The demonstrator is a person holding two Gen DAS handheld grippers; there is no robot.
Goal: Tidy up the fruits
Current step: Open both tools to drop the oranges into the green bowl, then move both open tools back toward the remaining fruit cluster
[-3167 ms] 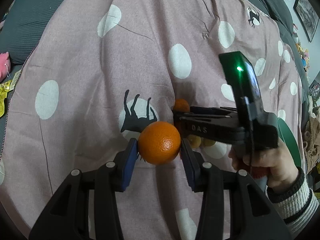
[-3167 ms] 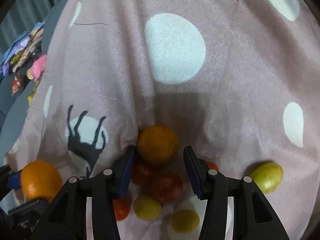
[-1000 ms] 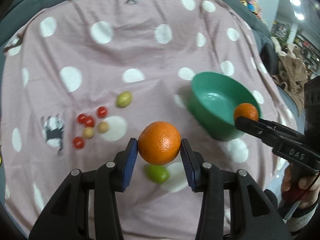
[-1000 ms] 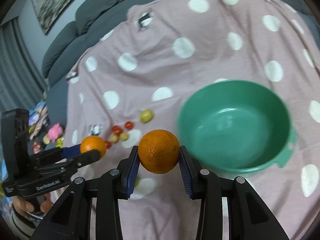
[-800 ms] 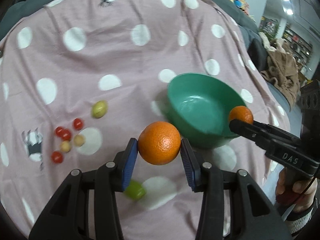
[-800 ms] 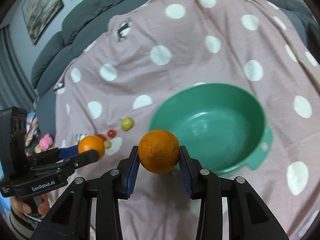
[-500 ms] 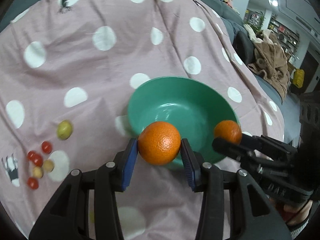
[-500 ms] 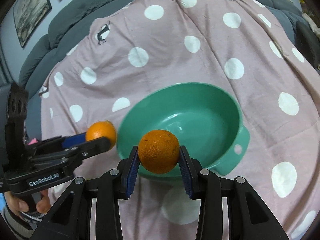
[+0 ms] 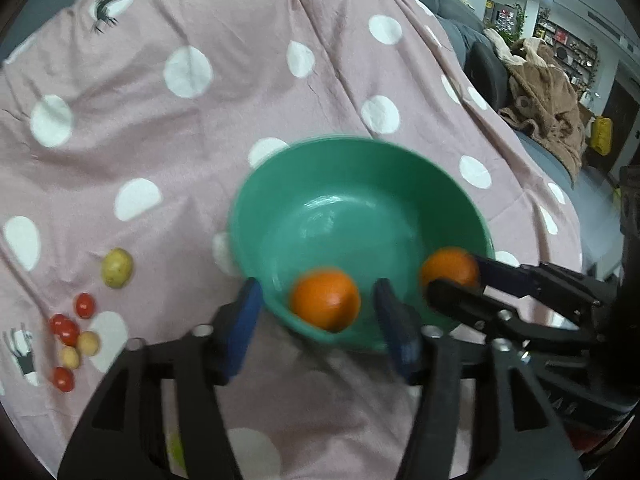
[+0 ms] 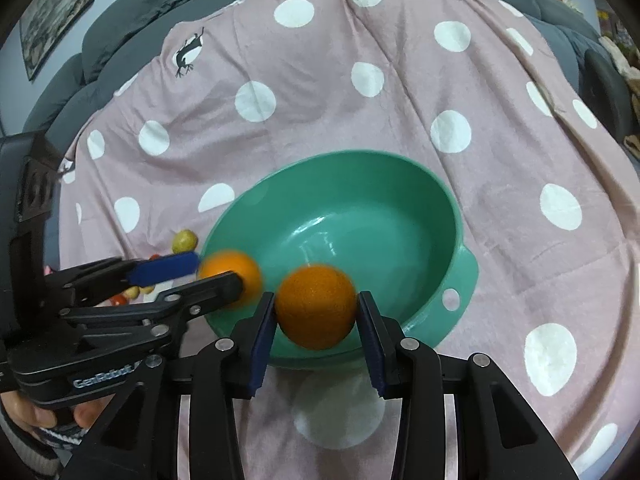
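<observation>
Oranges released over the green bowl

Left wrist view: my left jaws (image 9: pixel 318 312) are opening, pads clear of the orange (image 9: pixel 325 300), which drops inside the green bowl (image 9: pixel 400 168).

Right wrist view: my right jaws (image 10: pixel 316 316) are just opening, pads touching the second orange (image 10: pixel 315 306) above the bowl's near rim.

My left orange (image 9: pixel 325 300) is motion-blurred inside the green bowl (image 9: pixel 360 160), its near rim hiding its underside. My own arms cover the bowl's near edge; my hand (image 10: pixel 44 416) is cut off.
</observation>
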